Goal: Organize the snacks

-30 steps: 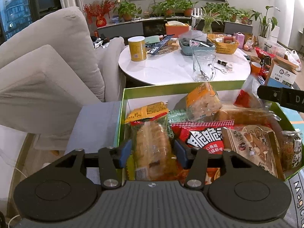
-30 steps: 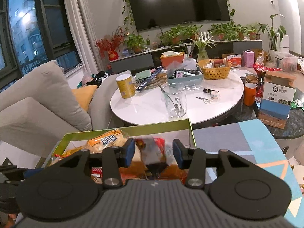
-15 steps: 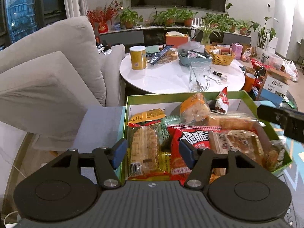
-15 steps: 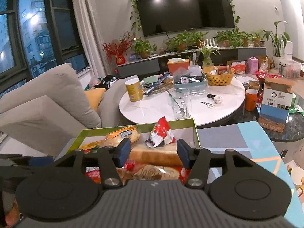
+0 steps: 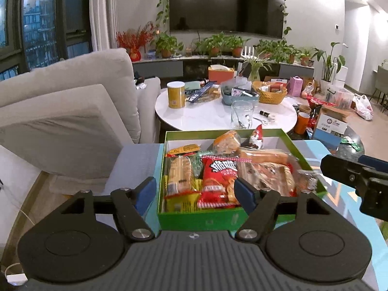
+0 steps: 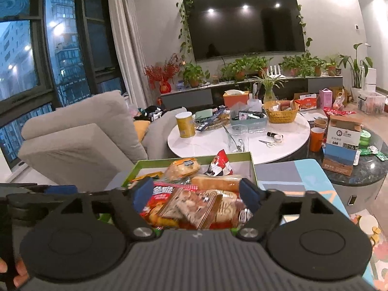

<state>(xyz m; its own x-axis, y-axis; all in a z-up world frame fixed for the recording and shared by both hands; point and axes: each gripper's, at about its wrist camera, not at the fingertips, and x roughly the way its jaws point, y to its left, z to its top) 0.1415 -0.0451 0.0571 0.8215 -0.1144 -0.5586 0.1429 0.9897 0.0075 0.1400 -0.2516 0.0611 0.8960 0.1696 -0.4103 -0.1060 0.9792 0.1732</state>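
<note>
The green box (image 5: 225, 218) sits on the desk (image 5: 135, 160), packed with snacks (a red chip bag (image 5: 218, 177) near its middle). Above its near edge, the left hand-held gripper (image 5: 195, 192) and right hand-held gripper (image 6: 194, 192) hover spread, holding nothing.

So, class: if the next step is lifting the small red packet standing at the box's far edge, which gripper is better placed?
Probably right. The right gripper faces the red packet nearly straight ahead, jaws open; the left gripper sits farther left.
</note>
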